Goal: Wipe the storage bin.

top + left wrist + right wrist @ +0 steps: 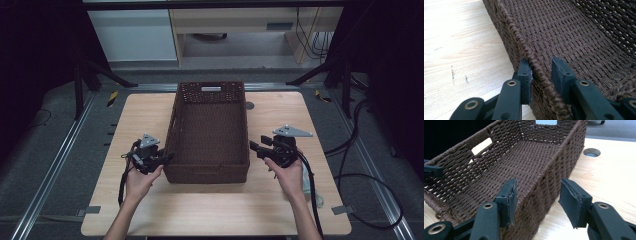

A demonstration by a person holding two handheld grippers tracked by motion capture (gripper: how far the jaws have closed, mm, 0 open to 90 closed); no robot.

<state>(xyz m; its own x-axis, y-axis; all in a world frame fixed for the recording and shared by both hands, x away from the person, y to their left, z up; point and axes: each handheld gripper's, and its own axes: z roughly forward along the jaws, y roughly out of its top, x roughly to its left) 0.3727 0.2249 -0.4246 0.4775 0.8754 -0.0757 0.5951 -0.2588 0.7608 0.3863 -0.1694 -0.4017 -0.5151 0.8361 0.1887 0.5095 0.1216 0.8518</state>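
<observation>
Pale wooden counter (210, 210) carries the woven basket (210, 131) at its middle: left gripper (541, 68) jaws nearly pinch its rim, right gripper (537, 195) jaws spread astride the opposite wall, lifting likely remains.

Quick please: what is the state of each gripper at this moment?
Left gripper: jaws straddle the basket rim; one pad touches, the other stands off. Not clamped.
Right gripper: open, jaws astride the basket's side wall, no pad pressing.
</observation>
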